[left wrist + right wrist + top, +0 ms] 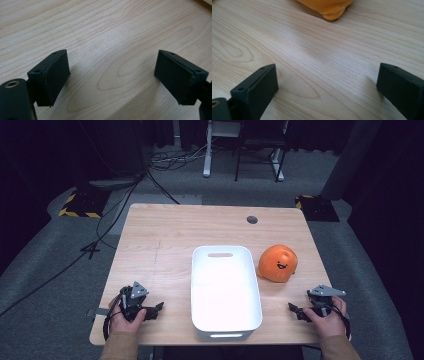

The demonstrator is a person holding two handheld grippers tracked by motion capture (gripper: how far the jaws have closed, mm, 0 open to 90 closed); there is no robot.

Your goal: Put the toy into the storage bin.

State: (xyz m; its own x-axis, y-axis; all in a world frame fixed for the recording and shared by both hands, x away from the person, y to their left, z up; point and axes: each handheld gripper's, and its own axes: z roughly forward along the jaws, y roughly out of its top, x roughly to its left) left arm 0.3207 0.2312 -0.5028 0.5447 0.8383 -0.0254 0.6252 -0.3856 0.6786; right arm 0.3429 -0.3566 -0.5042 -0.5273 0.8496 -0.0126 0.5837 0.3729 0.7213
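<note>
From above, the orange plush toy (277, 263) sits near the desk's (165, 227) right edge, touching the empty white bin (226, 292).

Left gripper (112, 72): jaws spread over bare wood.

Right gripper (327, 82): jaws spread, toy ahead, well apart; a careless reach might shove it off.

The orange plush toy (325, 8) is cropped by the right gripper view's top edge, perhaps showing just its foot.

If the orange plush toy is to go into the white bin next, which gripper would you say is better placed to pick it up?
Probably the right gripper: the orange plush toy lies right of the white bin, on its side, and appears ahead of its open jaws. The left gripper would have to cross the bin.
</note>
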